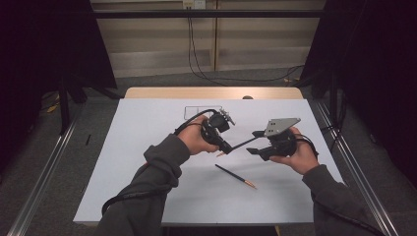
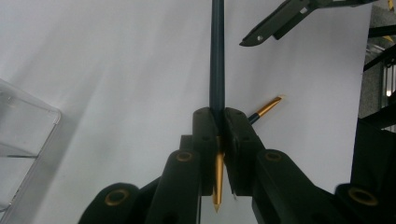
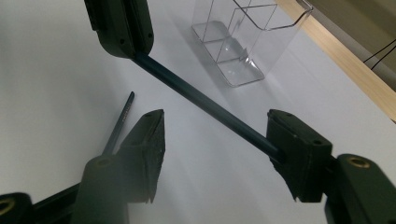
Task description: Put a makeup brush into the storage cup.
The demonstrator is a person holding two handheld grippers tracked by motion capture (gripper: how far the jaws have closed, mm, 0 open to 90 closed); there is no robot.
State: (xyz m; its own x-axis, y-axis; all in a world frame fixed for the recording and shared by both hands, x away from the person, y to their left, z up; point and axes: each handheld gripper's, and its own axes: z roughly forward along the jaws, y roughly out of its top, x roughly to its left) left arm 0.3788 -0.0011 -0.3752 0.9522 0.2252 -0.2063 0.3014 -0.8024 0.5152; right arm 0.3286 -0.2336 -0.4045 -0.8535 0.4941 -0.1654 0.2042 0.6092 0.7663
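Both hands are raised above the white table [image 1: 147, 187], forearms entering from the near edge, with the two grippers facing each other over the table's middle.

Left gripper [image 2: 218, 122]: held in the left hand [image 1: 194, 139], wrist bent so that the jaws point toward the right gripper. The jaws are clenched on a dark pencil [image 2: 217, 56]. In the left gripper view the pencil passes straight between the pads; its gold tip projects behind them, and the dark shaft extends forward.

Right gripper [image 3: 219, 135]: held in the right hand [image 1: 300, 156], palm turned up, grey plate on top. Its jaws stand apart. In the right gripper view the far end of the held pencil meets the inner face of one jaw, while the other jaw stands clear of the shaft. The pencil is therefore not clamped on this side.

A second pencil [image 1: 236, 176] lies flat on the table, below and between the two grippers, apart from both.

A clear plastic holder [image 3: 247, 39] with compartments stands on the table beyond the left hand, near the far edge.
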